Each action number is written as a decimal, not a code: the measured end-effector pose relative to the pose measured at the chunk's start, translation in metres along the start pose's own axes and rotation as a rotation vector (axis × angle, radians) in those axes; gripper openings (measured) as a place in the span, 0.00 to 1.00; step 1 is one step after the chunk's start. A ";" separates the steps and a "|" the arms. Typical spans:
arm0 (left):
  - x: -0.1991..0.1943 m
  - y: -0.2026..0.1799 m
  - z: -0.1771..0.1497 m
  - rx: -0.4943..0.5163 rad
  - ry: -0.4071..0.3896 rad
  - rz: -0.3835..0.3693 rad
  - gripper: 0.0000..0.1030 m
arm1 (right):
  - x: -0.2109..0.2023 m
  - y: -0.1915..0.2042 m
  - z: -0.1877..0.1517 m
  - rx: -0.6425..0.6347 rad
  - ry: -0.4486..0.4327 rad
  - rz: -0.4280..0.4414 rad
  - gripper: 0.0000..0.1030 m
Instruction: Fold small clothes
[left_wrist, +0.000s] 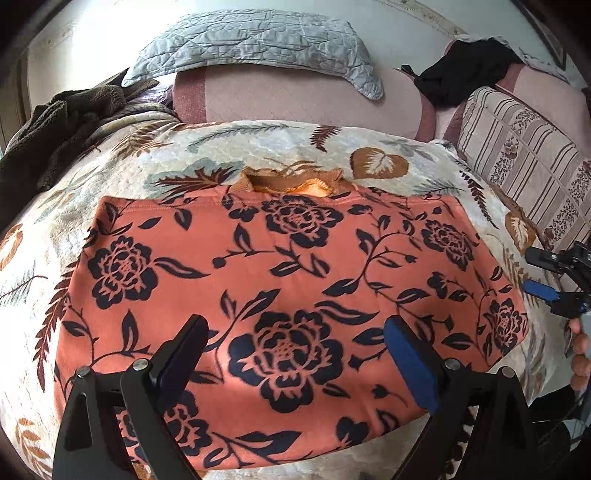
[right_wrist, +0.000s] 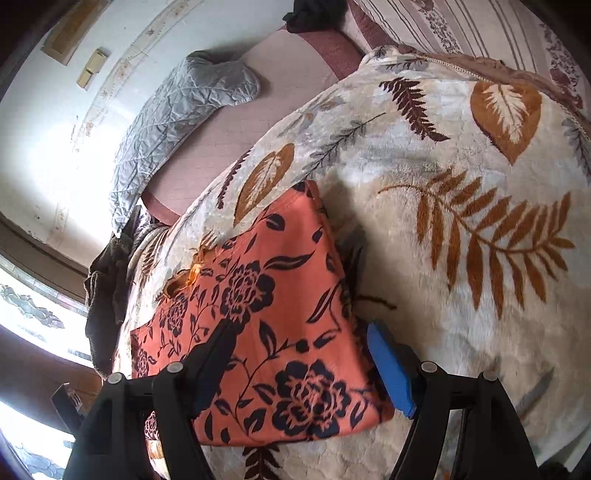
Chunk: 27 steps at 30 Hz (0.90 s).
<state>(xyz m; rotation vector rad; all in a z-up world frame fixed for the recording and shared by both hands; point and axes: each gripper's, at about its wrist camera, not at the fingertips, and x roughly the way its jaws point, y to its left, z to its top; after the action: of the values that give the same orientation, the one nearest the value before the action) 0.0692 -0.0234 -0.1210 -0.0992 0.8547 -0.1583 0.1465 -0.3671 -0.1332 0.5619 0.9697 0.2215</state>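
Note:
An orange garment (left_wrist: 288, 280) with dark flower print lies flat and folded into a rectangle on a cream leaf-pattern blanket (left_wrist: 258, 144), its collar at the far edge. My left gripper (left_wrist: 295, 323) hovers open over the garment's near half with nothing between its fingers. My right gripper (left_wrist: 535, 273) shows at the right edge of the left wrist view, just past the garment's right side, with a person's hand behind it. In the right wrist view the right gripper (right_wrist: 299, 326) stands open, straddling the garment (right_wrist: 280, 295) near its right edge; the blue pad (right_wrist: 391, 369) sits beside that edge.
A grey quilted cover (left_wrist: 251, 40) lies on the pink mattress (left_wrist: 295, 99) beyond the blanket. Brown fleece clothing (left_wrist: 55, 125) is heaped at the far left, a black garment (left_wrist: 469, 70) at the far right. Striped floral bedding (left_wrist: 524, 147) runs along the right.

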 end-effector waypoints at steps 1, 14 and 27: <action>0.000 -0.007 0.003 0.008 -0.007 -0.013 0.93 | 0.009 -0.006 0.010 0.011 0.021 0.008 0.74; 0.063 -0.050 0.007 0.099 0.108 -0.008 0.93 | 0.111 0.024 0.069 -0.222 0.256 -0.077 0.16; 0.022 -0.031 0.009 0.070 0.043 0.059 0.93 | 0.008 0.045 0.035 -0.217 -0.005 -0.027 0.77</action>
<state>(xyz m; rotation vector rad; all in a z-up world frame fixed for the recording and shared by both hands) 0.0870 -0.0578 -0.1270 -0.0049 0.8932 -0.1356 0.1833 -0.3380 -0.0992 0.3503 0.9342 0.2968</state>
